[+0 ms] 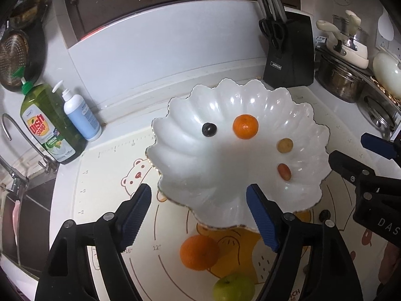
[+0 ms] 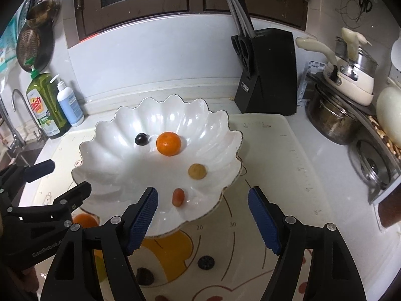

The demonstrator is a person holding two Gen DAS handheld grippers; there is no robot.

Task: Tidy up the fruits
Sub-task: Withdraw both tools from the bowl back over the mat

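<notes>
We have four fruits in the bowl (image 1: 295, 115): mandarin (image 1: 245, 126), dark grape (image 1: 209, 129), yellow grape (image 1: 284, 145), red grape (image 1: 284, 172). Orange (image 1: 199, 252), apple (image 1: 233, 288) and a dark berry (image 2: 206, 262) wait on the mat (image 2: 288, 175). Our left gripper (image 1: 199, 215) and right gripper (image 2: 203, 217) hang spread, empty.

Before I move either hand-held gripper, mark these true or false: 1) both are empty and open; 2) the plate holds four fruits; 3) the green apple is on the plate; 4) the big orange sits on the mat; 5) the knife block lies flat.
1) True: the left hand-held gripper and the right hand-held gripper are open, holding nothing.
2) True: the scalloped plate holds a small orange, a dark grape, a yellow grape and a red grape.
3) False: the green apple is on the mat.
4) True: the big orange is there.
5) False: the knife block stands upright.
</notes>
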